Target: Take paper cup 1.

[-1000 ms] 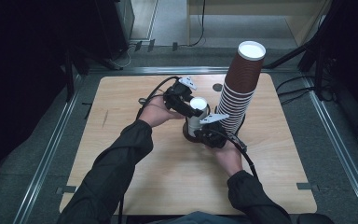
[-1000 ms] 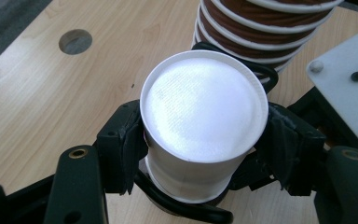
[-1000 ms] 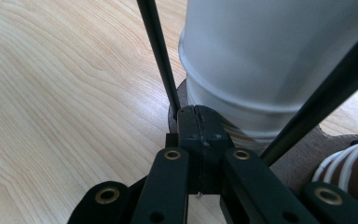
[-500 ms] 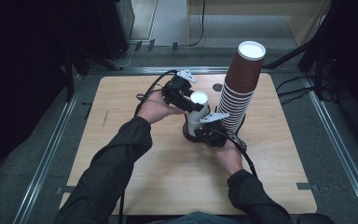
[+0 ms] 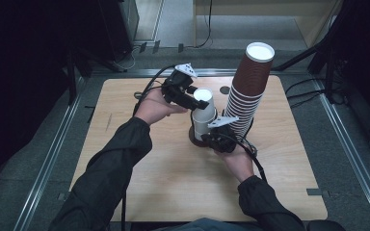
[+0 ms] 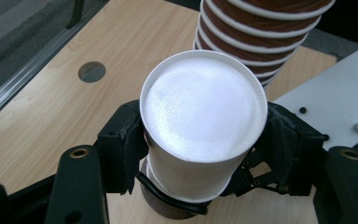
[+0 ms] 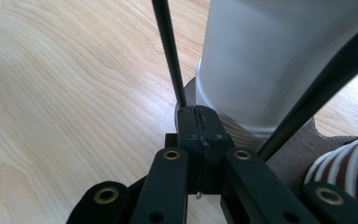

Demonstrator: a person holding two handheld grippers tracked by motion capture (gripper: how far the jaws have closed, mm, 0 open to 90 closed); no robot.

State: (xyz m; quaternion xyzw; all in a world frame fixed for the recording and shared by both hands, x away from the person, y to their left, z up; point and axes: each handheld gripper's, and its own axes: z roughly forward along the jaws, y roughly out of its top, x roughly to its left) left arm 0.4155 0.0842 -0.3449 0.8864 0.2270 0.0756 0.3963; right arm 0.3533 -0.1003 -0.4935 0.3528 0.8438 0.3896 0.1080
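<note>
While the counter (image 5: 139,183) carries everything in view, its light wood top is bordered by a metal frame and has a small round hole (image 5: 225,90) near the far edge.

Next in size is the tall stack of brown cups (image 5: 248,91). It stands upside down on the right half of the counter and leans toward the far right, with the white base of the topmost cup facing up.

Just left of that stack stands a white cup (image 5: 203,113), also upside down, with its flat base uppermost. It sits over a second white cup whose rim shows just below it in the left gripper view, and both rest above a dark round base (image 5: 197,139) on the counter.

From the left, the left gripper (image 5: 192,102) reaches the white cup. Its fingers are clamped on the upper wall of the cup, one on each side.

From the near side, the right gripper (image 5: 211,138) sits low at the foot of the white cups. Its fingers (image 7: 189,122) are pressed together, with a thin black cable running past them. Whether they pinch anything cannot be told.
</note>
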